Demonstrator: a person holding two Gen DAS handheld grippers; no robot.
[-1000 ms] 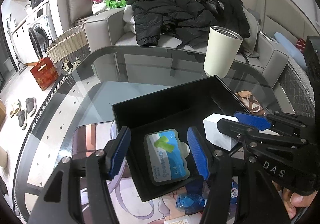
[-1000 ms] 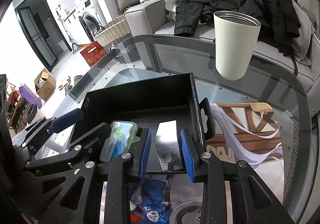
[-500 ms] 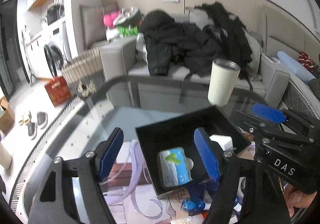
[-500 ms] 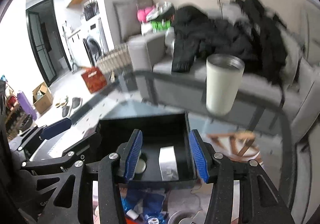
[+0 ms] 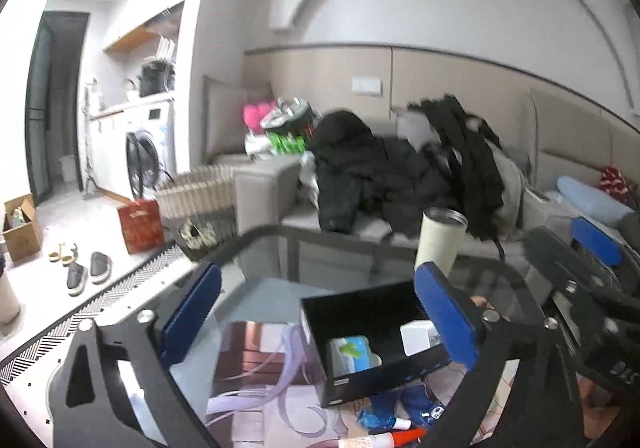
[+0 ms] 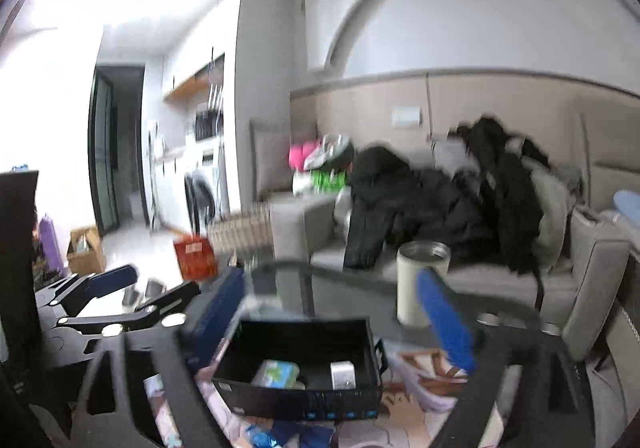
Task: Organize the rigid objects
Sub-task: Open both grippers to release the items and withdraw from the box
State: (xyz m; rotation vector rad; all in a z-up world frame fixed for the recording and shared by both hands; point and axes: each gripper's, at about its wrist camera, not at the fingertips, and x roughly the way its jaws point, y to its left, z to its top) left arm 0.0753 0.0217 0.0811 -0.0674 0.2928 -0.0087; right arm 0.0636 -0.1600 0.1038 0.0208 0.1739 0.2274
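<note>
My left tongs (image 5: 316,318) and right tongs (image 6: 340,320) have just spread wide, pinching nothing, above the black box (image 6: 304,364); a cream tumbler (image 5: 438,240) stands behind. Only the left view shows a red-tipped tube (image 5: 384,438), bottom centre.

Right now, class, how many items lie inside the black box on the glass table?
2. A blue-green packet lies on the left side of the box; a white block lies to the right of it. Something small may be hidden behind the near wall.
</note>
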